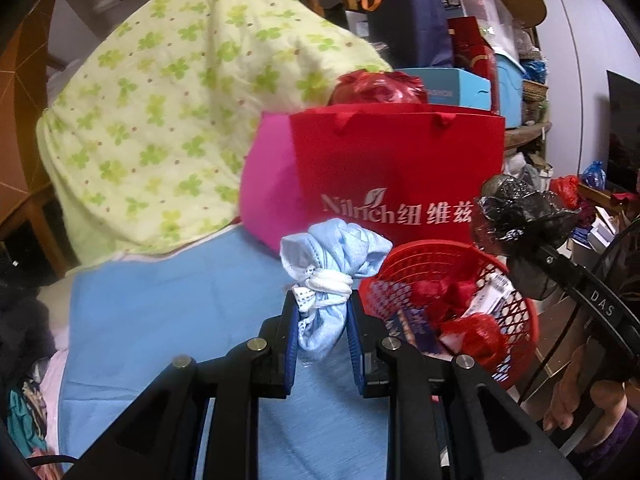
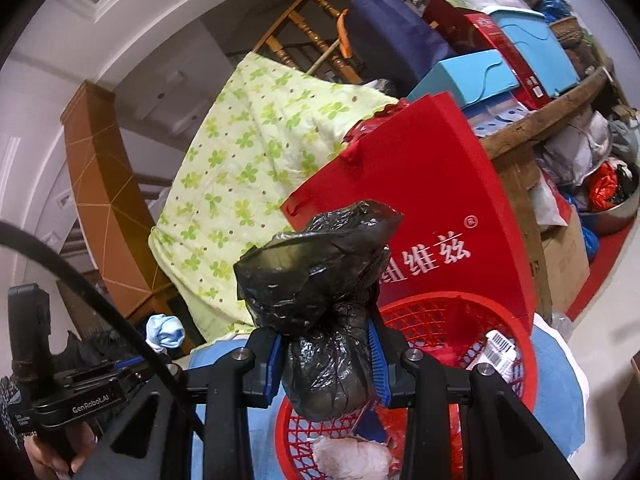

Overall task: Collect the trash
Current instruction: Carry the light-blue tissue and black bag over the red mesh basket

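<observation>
My left gripper (image 1: 322,312) is shut on a crumpled light blue face mask (image 1: 332,256), held above a blue cloth (image 1: 172,320). Just right of it sits a red mesh basket (image 1: 516,320) with red wrappers and a white packet inside. In the right wrist view my right gripper (image 2: 326,356) is shut on a black plastic bag bundle (image 2: 320,280), hanging over the near rim of the red basket (image 2: 516,344). That black bag (image 1: 516,208) also shows in the left wrist view, above the basket's right side. The blue mask (image 2: 164,330) appears small at the left of the right wrist view.
A red paper bag (image 1: 396,168) with white lettering stands right behind the basket, a pink bag (image 1: 268,184) beside it. A green-flowered quilt (image 1: 160,120) lies at the back left. Boxes and bags crowd a wooden shelf (image 2: 540,120). A hand (image 1: 576,384) holds the right gripper.
</observation>
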`<state>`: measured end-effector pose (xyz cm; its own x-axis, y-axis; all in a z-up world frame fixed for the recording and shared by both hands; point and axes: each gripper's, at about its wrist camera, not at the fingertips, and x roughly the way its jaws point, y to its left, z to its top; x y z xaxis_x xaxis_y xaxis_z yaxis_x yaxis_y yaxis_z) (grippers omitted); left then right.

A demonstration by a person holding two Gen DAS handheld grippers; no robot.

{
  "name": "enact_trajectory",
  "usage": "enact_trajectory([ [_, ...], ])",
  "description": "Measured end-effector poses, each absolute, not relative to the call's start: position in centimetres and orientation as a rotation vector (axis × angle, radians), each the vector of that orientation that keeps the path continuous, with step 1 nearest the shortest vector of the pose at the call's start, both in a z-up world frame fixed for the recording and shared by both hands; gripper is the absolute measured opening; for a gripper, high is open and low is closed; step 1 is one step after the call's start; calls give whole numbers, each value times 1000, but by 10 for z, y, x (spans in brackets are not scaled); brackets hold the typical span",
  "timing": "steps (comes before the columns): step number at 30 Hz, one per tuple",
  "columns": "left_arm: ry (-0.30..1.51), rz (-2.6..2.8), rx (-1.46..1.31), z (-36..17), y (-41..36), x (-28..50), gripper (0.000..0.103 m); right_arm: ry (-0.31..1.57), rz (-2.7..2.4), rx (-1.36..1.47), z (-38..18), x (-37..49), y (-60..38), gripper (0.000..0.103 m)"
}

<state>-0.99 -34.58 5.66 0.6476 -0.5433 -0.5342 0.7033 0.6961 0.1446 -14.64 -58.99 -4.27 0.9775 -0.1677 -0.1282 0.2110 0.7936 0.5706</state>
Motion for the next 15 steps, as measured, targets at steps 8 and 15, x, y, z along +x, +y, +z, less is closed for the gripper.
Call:
enact_trajectory([
  [8,480,-780,376,51,-374,-20,24,53,-232,659,-46,-155,-603,39],
  [15,491,-778,398,45,-388,-24,24,46,-242,670,-46,-161,-607,39],
])
